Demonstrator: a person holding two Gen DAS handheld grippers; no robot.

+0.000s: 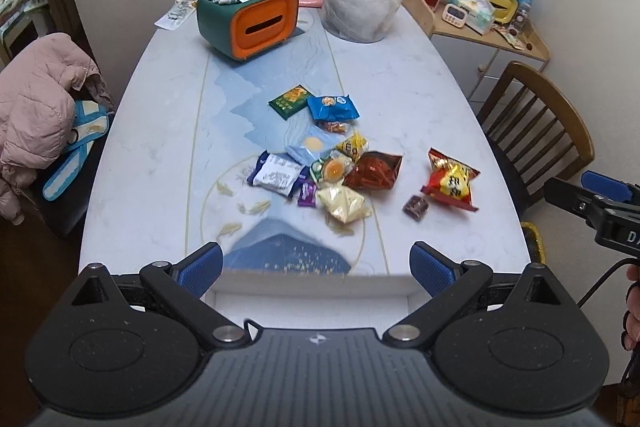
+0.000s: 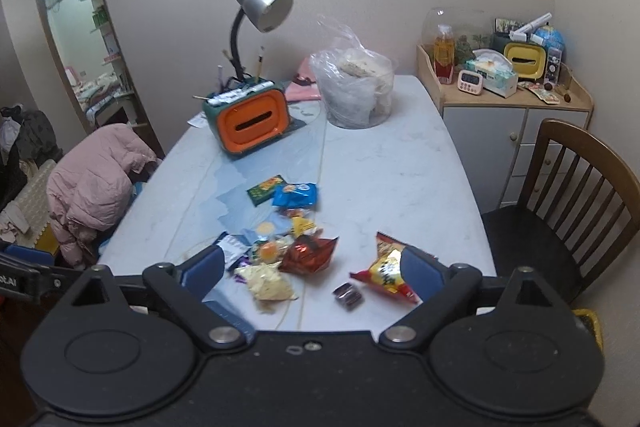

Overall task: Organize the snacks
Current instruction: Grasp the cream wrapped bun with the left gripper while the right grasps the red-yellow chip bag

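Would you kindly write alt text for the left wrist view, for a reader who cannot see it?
The open left gripper hovers, holding nothing, over the near edge of a pale table where snack packets lie scattered. Behind them stand an orange-fronted organizer and a clear plastic bag.

Snack pile [image 1: 320, 163] mid-table [image 1: 160, 107]; two packets [image 1: 454, 183] apart to its right. Tissue box [image 1: 248, 23] and plastic bag [image 1: 360, 7] behind. Chair [image 1: 536, 131] right of table.

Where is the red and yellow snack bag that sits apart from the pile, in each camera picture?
Left wrist: red and yellow snack bag lies right of the pile, mid-right.
Right wrist: it lies low, beside the right gripper's right finger.
Shared landmark: orange-fronted tissue box at the far end.
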